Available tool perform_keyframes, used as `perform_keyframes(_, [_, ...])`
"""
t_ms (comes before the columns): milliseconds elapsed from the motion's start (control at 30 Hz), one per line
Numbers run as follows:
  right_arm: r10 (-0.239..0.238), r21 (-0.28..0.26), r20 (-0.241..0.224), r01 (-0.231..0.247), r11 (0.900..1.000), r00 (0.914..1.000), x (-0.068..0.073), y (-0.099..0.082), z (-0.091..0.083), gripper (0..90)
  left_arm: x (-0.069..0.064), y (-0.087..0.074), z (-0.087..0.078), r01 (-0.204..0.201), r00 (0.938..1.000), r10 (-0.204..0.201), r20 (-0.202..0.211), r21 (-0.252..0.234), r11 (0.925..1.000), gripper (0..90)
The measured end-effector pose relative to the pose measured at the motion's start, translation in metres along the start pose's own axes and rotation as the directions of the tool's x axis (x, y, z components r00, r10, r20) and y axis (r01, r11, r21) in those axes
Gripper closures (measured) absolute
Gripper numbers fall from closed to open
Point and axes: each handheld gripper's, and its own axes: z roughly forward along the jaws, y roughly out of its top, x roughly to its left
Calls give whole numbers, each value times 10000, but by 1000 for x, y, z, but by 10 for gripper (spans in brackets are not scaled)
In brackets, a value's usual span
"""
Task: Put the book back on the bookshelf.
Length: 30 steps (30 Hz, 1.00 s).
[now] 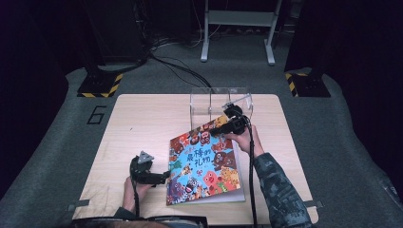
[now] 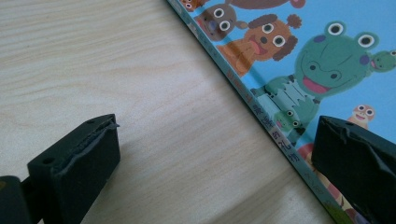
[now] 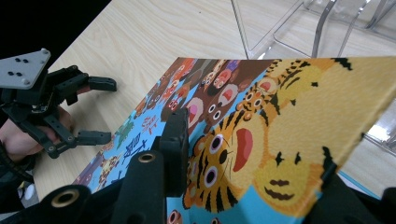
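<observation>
A colourful picture book (image 1: 202, 161) with cartoon animals on its cover lies askew on the wooden table (image 1: 138, 123). My right gripper (image 1: 216, 130) is at the book's far corner and is shut on the cover (image 3: 280, 116), which tilts up off the pages; one jaw lies on top of the cover, the other under it. My left gripper (image 1: 164, 176) is low at the book's left edge and stands open. Its jaws straddle the spine edge (image 2: 261, 116), one over bare wood and one over the cover. The left gripper (image 3: 100, 109) is also visible in the right gripper view.
A clear acrylic stand (image 1: 221, 99) with upright dividers stands just behind the book's far corner, close to my right gripper, and is near in the right gripper view (image 3: 289, 28). Grey floor, cables and a metal frame lie beyond the table.
</observation>
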Motion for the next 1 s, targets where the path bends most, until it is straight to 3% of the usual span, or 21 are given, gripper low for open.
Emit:
perform_keyframes(100, [-168,-160,49,169,9997,9998,3,-3,-3,625,2,2,-1,245,9995,-243,176,-124,9996,22])
perform_keyframes(167, [-208,-239,105,211,9995,9997,5,-6,-4,627,4,4,-3,120,9998,-118,142,-146,9998,22])
perform_keyframes(333, [-299,-436,127,305,9986,9995,6,-12,-5,630,7,11,-6,272,9992,-266,298,-200,9994,16])
perform_keyframes(600, [-741,-855,190,754,9935,9971,10,-19,-10,632,8,19,-6,463,9948,-451,913,-118,9989,3])
perform_keyframes(700, [-735,-967,202,751,9925,9971,13,-22,-13,631,9,21,-7,382,9954,-370,883,-121,9992,2])
perform_keyframes(900, [-993,-1344,355,1032,9855,9944,18,-29,-19,627,7,28,-12,348,9953,-320,917,-291,9990,2])
perform_keyframes(1000, [-1329,-1598,500,1392,9773,9899,20,-31,-21,625,7,33,-13,315,9947,-279,993,-346,9989,1])
